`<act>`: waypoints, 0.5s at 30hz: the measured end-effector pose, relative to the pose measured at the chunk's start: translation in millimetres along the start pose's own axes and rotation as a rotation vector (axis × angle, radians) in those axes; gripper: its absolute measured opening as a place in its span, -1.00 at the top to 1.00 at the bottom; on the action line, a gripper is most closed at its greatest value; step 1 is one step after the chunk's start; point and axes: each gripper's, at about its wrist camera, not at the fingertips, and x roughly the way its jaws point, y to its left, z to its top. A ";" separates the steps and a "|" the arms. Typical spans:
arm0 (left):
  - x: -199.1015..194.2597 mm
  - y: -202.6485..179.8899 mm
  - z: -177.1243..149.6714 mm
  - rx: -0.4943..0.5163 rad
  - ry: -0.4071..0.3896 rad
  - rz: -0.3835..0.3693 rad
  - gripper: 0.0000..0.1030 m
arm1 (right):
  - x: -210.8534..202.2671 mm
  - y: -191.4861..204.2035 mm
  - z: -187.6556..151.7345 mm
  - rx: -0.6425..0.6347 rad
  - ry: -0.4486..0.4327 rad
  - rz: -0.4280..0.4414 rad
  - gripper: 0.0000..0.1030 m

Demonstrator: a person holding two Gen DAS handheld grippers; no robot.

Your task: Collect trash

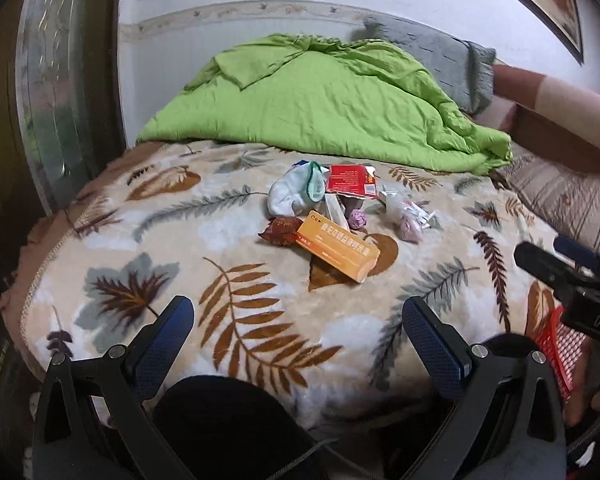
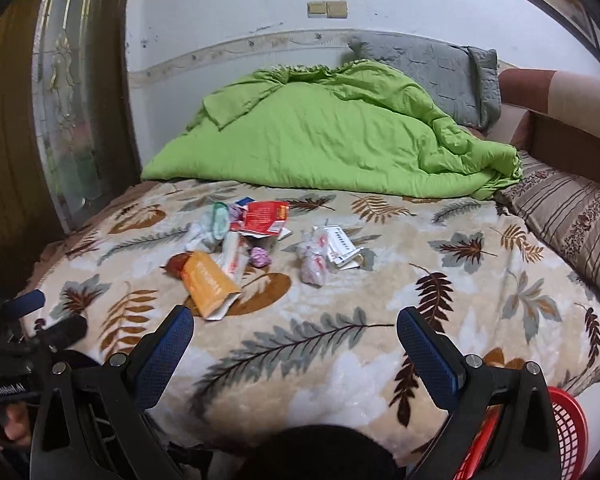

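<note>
Left gripper point(image 1: 298, 320): jaws spread wide, nothing held, over the leaf-print blanket point(image 1: 140, 248) on the bed. Right gripper point(image 2: 296, 330): same, wide apart and empty. Trash heaped mid-bed, ahead of both: orange box point(image 1: 338, 250), red packet point(image 1: 350, 179), white sock point(image 1: 286, 196), purple wad point(image 1: 358, 218), clear bag point(image 2: 314, 262) with contents unclear. Red mesh basket point(image 2: 568, 428) at bed edge, cut off by frame; interior not visible
</note>
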 end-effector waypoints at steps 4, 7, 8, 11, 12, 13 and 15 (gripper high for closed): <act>-16.4 -7.5 -6.1 0.051 -0.019 -0.028 -1.00 | -18.0 9.6 0.0 -0.054 -0.047 -0.040 -0.99; -23.5 -9.8 -12.2 0.067 0.003 -0.047 -1.00 | -28.9 14.5 1.2 -0.072 -0.082 -0.085 -0.99; -26.1 -9.4 -13.6 0.066 0.004 -0.055 -1.00 | -32.0 14.8 1.6 -0.073 -0.091 -0.095 -0.99; -37.1 -10.5 -13.8 0.067 -0.025 -0.054 -1.00 | -39.2 14.0 4.1 -0.060 -0.099 -0.108 -0.99; -41.1 -11.7 -14.0 0.072 -0.034 -0.067 -1.00 | -42.2 13.6 4.8 -0.053 -0.099 -0.114 -0.99; -43.8 -14.5 -14.3 0.086 -0.035 -0.074 -1.00 | -44.3 13.8 6.0 -0.051 -0.100 -0.117 -0.99; -49.3 -20.1 -15.3 0.124 -0.042 -0.069 -1.00 | -50.4 16.1 6.8 -0.053 -0.105 -0.141 -0.99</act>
